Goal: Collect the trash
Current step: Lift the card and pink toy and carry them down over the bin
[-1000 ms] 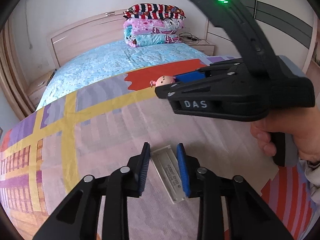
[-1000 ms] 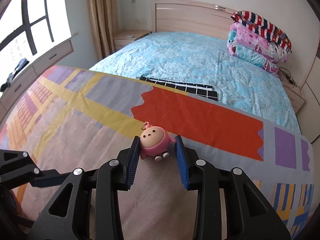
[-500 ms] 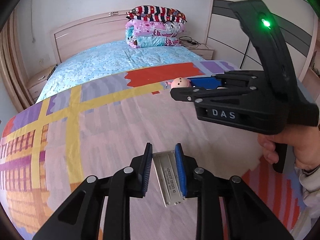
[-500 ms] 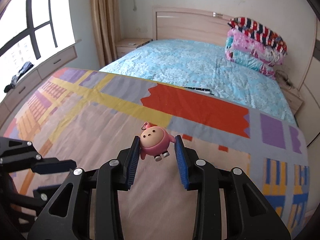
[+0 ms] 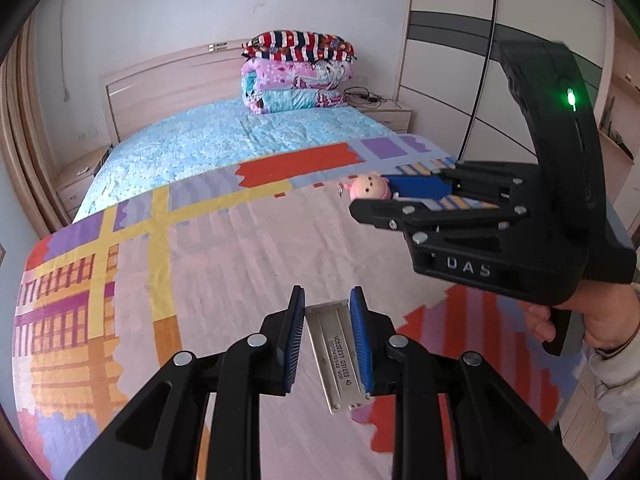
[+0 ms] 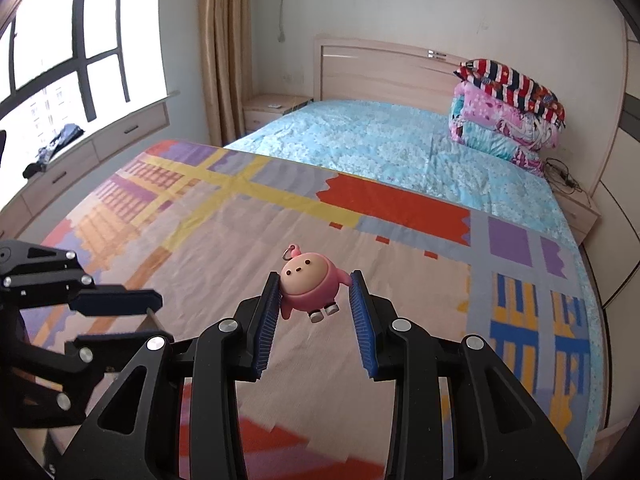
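Observation:
My left gripper (image 5: 327,300) is shut on a flat silver metal strip (image 5: 334,354) with printed code, held lengthwise between the blue pads above the patterned blanket (image 5: 224,264). My right gripper (image 6: 314,280) is shut on a small pink doll keychain (image 6: 306,286) with a ring on top, gripped at its sides and lifted off the bed. In the left wrist view the right gripper (image 5: 362,200) shows at the right, held by a hand (image 5: 600,320), with the doll (image 5: 368,187) at its tip. The left gripper (image 6: 120,308) appears at the lower left of the right wrist view.
A bed with a light blue sheet (image 6: 400,148) and wooden headboard (image 6: 380,68) fills the room. Folded quilts (image 6: 504,116) are stacked near the headboard. Nightstands (image 5: 76,176) flank the bed, a wardrobe (image 5: 480,40) stands right, and a window with drawers (image 6: 80,148) lies left.
Both grippers have risen and pulled back from the bed, carrying the metal strip and the doll. The black-and-white item seen earlier on the sheet is out of sight.

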Motion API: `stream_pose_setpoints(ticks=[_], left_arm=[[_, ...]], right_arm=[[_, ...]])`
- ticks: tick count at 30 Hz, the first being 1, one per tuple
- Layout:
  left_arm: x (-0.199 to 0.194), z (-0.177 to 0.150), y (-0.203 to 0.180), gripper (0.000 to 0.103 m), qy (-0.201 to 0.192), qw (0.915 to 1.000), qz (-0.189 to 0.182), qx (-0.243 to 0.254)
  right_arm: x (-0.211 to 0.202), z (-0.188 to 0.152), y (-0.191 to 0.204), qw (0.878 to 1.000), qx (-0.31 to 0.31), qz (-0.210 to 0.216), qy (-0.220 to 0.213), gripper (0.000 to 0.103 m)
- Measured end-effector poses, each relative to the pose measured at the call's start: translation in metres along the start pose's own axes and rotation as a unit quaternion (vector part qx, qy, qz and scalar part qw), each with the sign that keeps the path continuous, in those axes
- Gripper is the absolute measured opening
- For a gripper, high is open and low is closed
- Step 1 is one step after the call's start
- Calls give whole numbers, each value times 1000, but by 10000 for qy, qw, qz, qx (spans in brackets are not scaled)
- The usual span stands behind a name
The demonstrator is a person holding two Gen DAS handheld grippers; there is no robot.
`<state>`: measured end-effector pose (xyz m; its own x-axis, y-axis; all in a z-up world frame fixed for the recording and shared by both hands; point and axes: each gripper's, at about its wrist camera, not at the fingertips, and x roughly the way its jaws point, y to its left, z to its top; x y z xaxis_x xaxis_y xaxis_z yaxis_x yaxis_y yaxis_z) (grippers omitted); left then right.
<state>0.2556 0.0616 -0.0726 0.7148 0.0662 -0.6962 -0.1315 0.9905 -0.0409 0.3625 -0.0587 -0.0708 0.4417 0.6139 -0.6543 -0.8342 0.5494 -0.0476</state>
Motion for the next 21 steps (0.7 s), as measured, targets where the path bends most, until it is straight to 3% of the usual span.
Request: stream_pose_setpoints(ticks=[15,21], left_arm=[[-72,-26,-32,23,-333,9991,-156,196],[-102,-42,-48,23,-474,9981,-266,282]], right_arm=[[-85,-36,38,9991,-252,-211,-277,35],[-112,-54,53,9990,-161,139,-403,35]])
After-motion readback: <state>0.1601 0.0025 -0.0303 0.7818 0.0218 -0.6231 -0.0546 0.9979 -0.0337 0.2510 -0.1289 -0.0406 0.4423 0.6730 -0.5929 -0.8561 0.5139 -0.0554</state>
